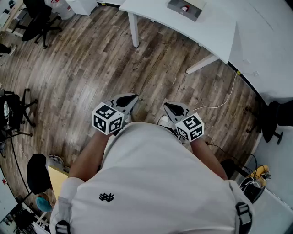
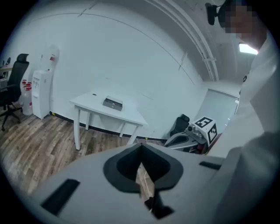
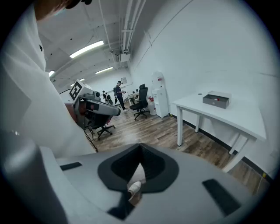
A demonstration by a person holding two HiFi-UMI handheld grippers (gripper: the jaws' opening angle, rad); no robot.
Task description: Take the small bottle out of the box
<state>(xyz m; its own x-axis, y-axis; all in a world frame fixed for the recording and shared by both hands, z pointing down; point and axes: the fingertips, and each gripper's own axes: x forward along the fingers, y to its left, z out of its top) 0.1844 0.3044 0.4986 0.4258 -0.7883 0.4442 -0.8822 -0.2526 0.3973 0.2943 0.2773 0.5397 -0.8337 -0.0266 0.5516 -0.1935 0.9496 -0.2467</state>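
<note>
Wood floor, head view: grey box (image 1: 185,8) on white table (image 1: 206,27) well ahead, right gripper (image 1: 171,109) slightly nearer than left gripper (image 1: 130,99); left gripper view: jaws pressed together, empty, box ahead-left; right gripper view: likewise, box ahead-right, small bottle unseen, presumably inside.

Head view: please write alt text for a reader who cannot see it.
A person in a white shirt holds the left gripper and the right gripper close to the body, both shut and empty, above a wooden floor. Ahead stands a white table with a grey box on it.
</note>
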